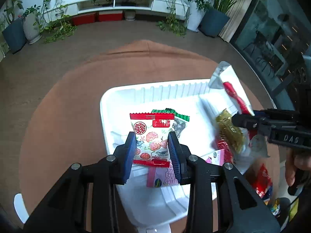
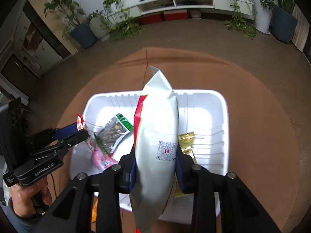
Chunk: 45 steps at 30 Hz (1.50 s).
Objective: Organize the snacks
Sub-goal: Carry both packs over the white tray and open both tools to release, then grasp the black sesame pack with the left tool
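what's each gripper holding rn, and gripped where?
Left gripper: red-and-white snack packet, jaws on its two side edges. Right gripper: tall white bag, jaws clamping its lower sides.

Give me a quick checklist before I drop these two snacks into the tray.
1. Left gripper holds the red-and-white snack packet between both pads: ok.
2. Right gripper holds the tall white bag: ok.
3. Both packs are over the white tray: ok.
4. Free floor in the tray under the white bag: ok, bare area on the right side.
5. Space under the red-and-white packet: not ok, the green-edged packet and pink packet lie there.
6. Gold packet clear of the white bag: cannot tell, partly hidden.
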{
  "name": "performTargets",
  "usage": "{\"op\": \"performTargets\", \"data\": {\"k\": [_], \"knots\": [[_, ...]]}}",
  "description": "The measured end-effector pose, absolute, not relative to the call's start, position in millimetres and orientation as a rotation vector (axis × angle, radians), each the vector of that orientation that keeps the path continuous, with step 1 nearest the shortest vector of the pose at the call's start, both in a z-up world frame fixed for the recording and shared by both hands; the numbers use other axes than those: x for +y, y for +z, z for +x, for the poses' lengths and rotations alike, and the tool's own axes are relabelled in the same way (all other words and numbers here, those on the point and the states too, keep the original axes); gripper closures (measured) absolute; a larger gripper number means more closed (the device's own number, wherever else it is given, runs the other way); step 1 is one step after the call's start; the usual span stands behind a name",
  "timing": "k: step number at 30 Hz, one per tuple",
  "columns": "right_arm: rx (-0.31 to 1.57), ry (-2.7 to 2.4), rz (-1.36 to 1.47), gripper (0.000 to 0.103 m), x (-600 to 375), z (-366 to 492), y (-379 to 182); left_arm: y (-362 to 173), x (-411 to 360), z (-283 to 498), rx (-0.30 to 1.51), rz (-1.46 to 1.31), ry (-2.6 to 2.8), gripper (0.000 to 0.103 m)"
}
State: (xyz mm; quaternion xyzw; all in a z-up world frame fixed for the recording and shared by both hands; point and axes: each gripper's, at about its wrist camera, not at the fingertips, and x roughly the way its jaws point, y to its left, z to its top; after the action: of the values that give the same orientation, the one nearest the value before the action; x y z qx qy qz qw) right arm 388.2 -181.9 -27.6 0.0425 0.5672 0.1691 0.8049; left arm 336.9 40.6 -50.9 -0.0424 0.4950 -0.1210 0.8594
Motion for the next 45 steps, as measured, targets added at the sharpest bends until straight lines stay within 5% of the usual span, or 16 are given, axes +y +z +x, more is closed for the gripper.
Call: {"op": "performTargets", "data": {"k": [14, 23, 30, 34, 39, 45], "knots": [[1.256, 0.318, 0.105, 0.065, -180.1, 389.8, -52.1, -93.1, 13.1, 366.7, 1.060, -0.039, -0.239, 0.067], [1.252, 0.305, 0.145, 0.060, -180.6, 376.9, -51.7, -90.8, 10.6, 372.3, 1.038, -0.030, -0.242, 0.050], [1.238, 0.297, 0.191, 0.039, -194.4, 376.4, -42.4, -78.6, 12.3, 358.3, 1.005, -0.015, -0.239, 0.028], [1.202, 0.301, 0.212, 0.026, -203.4, 370.7, -26.2, -60.3, 11.6, 337.6, 0.957, 0.013, -0.241, 0.002], [1.104, 0.312, 0.278, 0.014, -226.8, 352.3, 8.4, -33.2, 10.4, 301.5, 0.869, 0.026, -0.273, 0.000], [0.988, 0.401, 0.415, 0.012, -263.5, 294.2, 54.2, -21.1, -11.8, 231.9, 0.804, 0.207, -0.280, 0.000]]}}
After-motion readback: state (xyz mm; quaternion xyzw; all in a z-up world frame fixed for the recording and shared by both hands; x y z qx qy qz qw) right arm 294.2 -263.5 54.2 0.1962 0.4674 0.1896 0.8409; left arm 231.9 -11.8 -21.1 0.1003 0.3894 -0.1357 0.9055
